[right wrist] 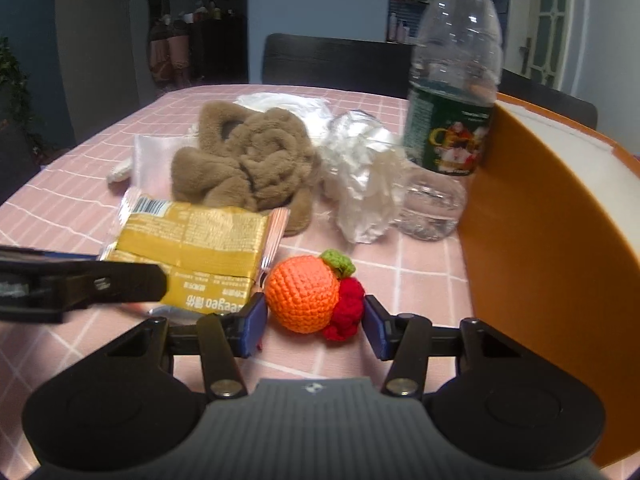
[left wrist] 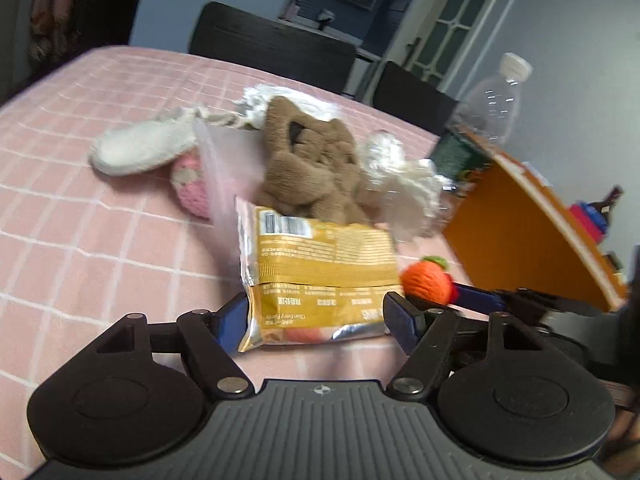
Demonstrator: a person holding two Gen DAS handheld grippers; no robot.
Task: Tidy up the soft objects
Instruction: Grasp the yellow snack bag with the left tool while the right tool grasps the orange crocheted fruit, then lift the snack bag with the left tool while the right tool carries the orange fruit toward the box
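Crocheted orange yarn fills the right gripper (right wrist: 314,322): the knitted fruit toy (right wrist: 308,294) sits between its blue pads, which flank it closely, though whether they press I cannot tell. The left gripper (left wrist: 316,320) stands spread around the near end of the yellow snack packet (left wrist: 320,264), not squeezing it. Both lie near the table's (left wrist: 80,220) front edge, close beside the orange box (right wrist: 540,240), probably staged for dropping in.

I see a glossy foil snack packet (left wrist: 320,276), a matt crocheted yarn orange (right wrist: 302,294), a fuzzy brown plush (right wrist: 244,160), crinkled clear plastic film (right wrist: 360,176), and woven pink checked cloth (left wrist: 100,248) over the worktop
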